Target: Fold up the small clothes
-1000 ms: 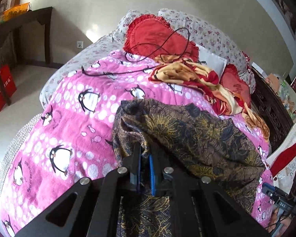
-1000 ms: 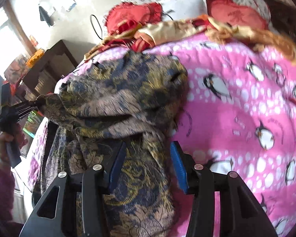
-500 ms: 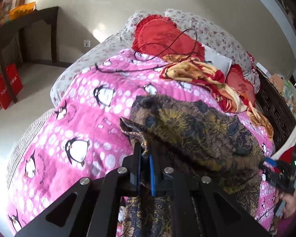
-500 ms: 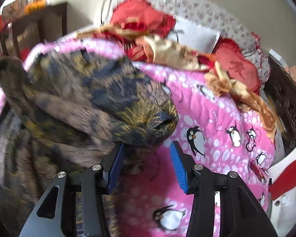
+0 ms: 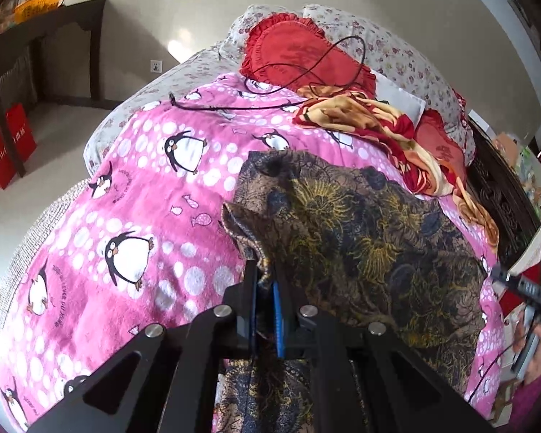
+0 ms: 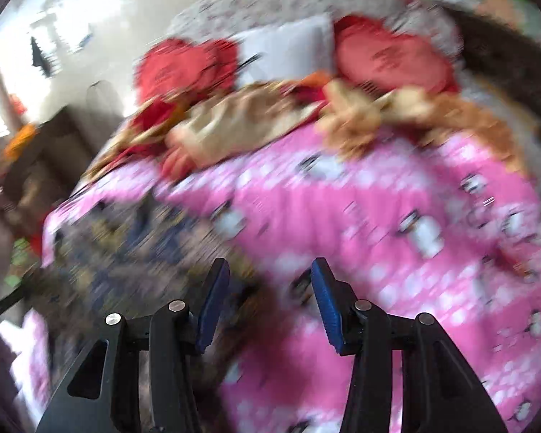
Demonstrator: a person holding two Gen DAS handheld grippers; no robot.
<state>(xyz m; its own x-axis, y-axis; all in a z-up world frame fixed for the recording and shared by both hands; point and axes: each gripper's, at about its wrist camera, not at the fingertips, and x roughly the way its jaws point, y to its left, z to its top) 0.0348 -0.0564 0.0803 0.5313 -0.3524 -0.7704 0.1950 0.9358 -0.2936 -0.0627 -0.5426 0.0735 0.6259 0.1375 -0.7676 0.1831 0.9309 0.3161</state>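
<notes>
Change since a second ago: your right claw (image 6: 270,301) has swung off the brown patterned garment (image 5: 360,238), which then lay between its pads and now sits to its left; your left claw (image 5: 267,288) has barely shifted.
Left of left claw: pink penguin blanket (image 5: 133,195), bare of clothing, covering the bed.
Left claw: pressed together, pinching a bunched edge of the garment right at its tips.
Ahead and right of left claw: the garment lies spread on the blanket, one end trailing down beneath the claw.
Beyond the garment: a red and gold cloth (image 5: 371,122), red cushions and a black cable (image 5: 270,104) farther up the bed.
Far right of left claw: your right hand (image 5: 533,346) with its tool at the bed's edge.
Right claw: spread, nothing between the pads, only blanket ahead; this view is heavily blurred.
Risk, grip: you hold only a thin gather of cloth, so a sharp pull could slip it out.
Risk, fold: with one corner held, the hanging end may drag and skew the fold.
Risk, clutter: sweeping far up the bed could snag the cable or heaped cloth.
</notes>
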